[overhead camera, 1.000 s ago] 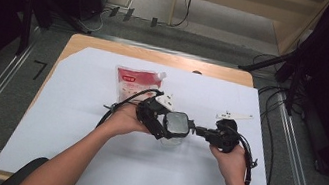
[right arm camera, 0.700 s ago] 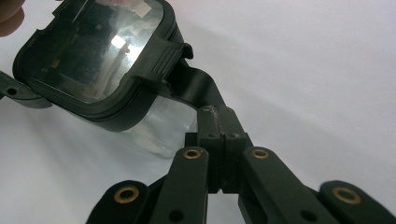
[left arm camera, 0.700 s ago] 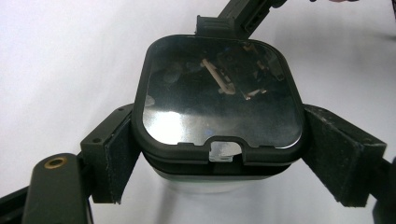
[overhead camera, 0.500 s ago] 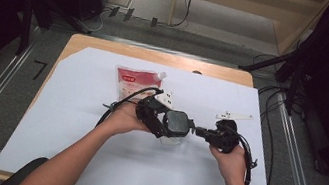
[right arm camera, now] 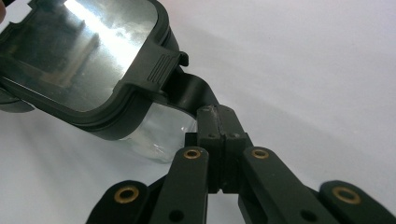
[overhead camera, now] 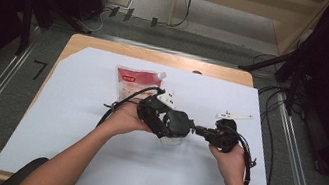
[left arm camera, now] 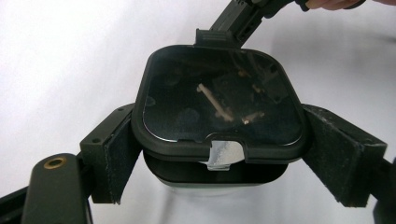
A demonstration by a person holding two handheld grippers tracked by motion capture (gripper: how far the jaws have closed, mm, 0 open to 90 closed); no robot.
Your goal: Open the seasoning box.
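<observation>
A small clear container with a black-rimmed lid [left arm camera: 219, 102] sits low over the white sheet, mid-table [overhead camera: 178, 124]. My left gripper [left arm camera: 224, 156] clamps it from both sides, its pads [left arm camera: 119, 154] pressing on the lid's rim; in the high view the left gripper [overhead camera: 170, 123] comes in from the left. From the opposite side my right gripper [right arm camera: 219, 123] is shut on the lid's black latch tab [right arm camera: 189, 91], and it appears at the container's right [overhead camera: 197, 129] in the high view. The clear body [right arm camera: 156, 135] shows under the lid.
A red and white spouted pouch [overhead camera: 136, 81] lies flat behind the left hand. A white sheet [overhead camera: 71, 122] covers most of the wooden table [overhead camera: 158, 56]. Cables trail from both grippers. Metal rails run along both sides of the table.
</observation>
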